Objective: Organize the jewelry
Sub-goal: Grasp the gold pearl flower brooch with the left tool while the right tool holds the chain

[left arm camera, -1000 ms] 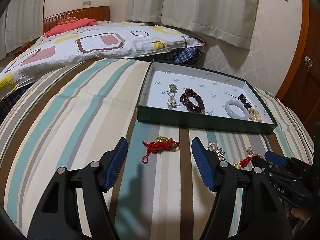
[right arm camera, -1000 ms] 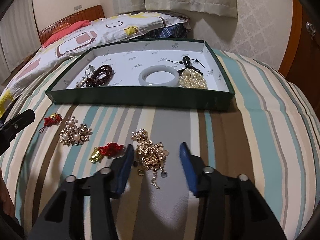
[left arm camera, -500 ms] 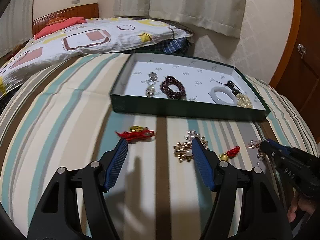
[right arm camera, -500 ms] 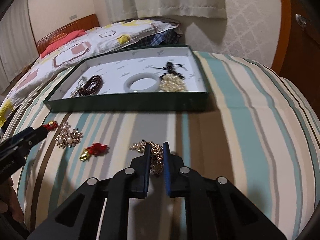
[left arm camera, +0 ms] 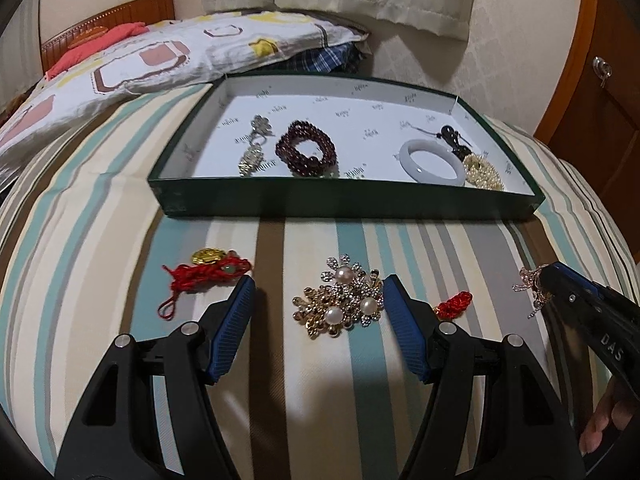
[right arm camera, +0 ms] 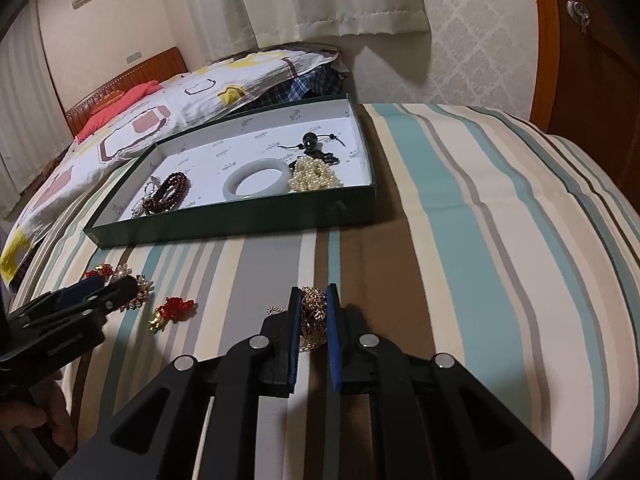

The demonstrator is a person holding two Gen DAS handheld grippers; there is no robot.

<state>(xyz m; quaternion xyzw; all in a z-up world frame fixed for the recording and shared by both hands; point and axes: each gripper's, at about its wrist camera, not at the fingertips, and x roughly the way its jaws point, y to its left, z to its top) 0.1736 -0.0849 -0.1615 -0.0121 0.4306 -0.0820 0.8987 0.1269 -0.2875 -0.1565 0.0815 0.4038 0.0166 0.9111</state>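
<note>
Gripping item: gold chain (right arm camera: 313, 316) is being clenched by right gripper (right arm camera: 314, 320); left gripper (left arm camera: 318, 312) is being held released; lifting clear over tray (right arm camera: 240, 224) wall is being advised.

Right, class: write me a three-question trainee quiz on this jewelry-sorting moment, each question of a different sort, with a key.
1. True or false: the right hand-held gripper is shut on the gold chain.
2. Multiple choice: which piece lies between the open fingers of the left hand-held gripper?
A. the white bangle
B. the pearl brooch
C. the dark red bead bracelet
3. Fill in: the white bangle lies inside the green ____.

Key: 1 true; 2 B; 3 tray.
</note>
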